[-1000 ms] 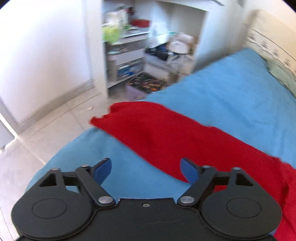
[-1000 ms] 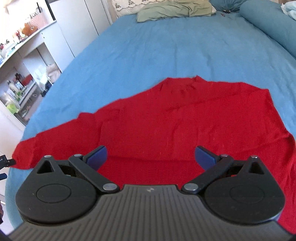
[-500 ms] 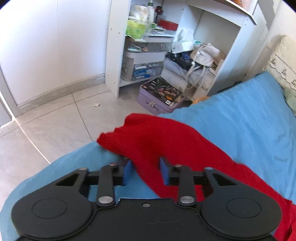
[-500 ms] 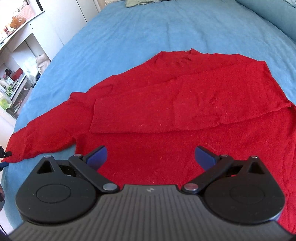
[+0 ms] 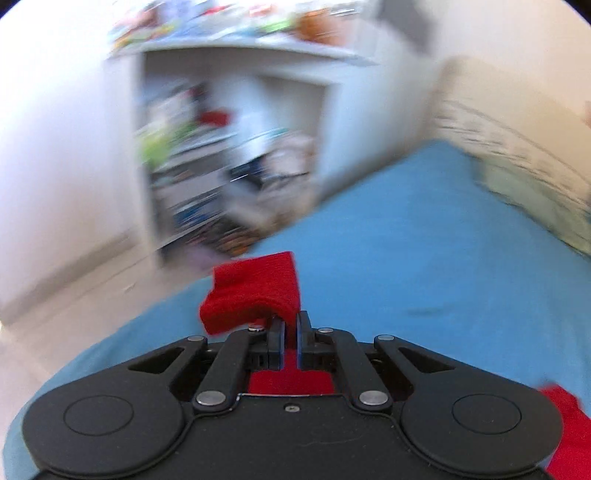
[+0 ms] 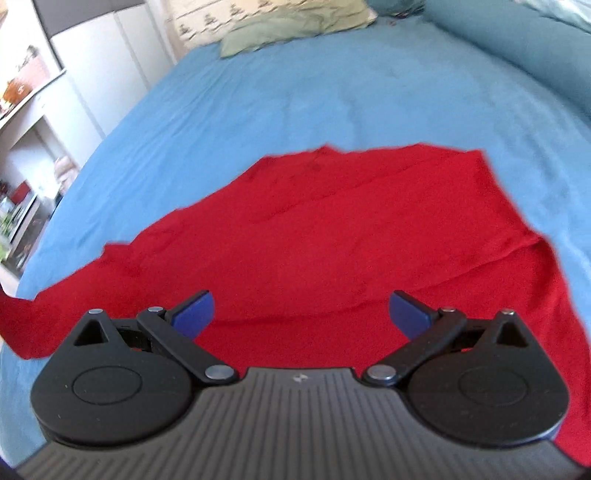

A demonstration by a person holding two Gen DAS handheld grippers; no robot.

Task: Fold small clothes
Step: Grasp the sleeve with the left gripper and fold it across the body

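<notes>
A red long-sleeved top (image 6: 332, 236) lies spread on the blue bedsheet (image 6: 280, 96), its right sleeve folded across the body. Its left sleeve stretches out to the left edge of the right wrist view (image 6: 14, 325). My left gripper (image 5: 290, 325) is shut on the cuff end of that sleeve (image 5: 255, 291) and holds it lifted above the sheet; the cuff sticks up past the fingertips. My right gripper (image 6: 301, 314) is open and empty, hovering over the lower part of the top.
A white shelf unit (image 5: 221, 155) full of clutter stands beside the bed, with tiled floor (image 5: 55, 295) below it. A green pillow (image 6: 295, 26) and headboard lie at the far end of the bed. A rolled blue blanket (image 6: 535, 48) lies at the right.
My left gripper closed on the sleeve cuff and lifted it off the bed, swinging fast. My right gripper stayed open and drew back a little from the top.
</notes>
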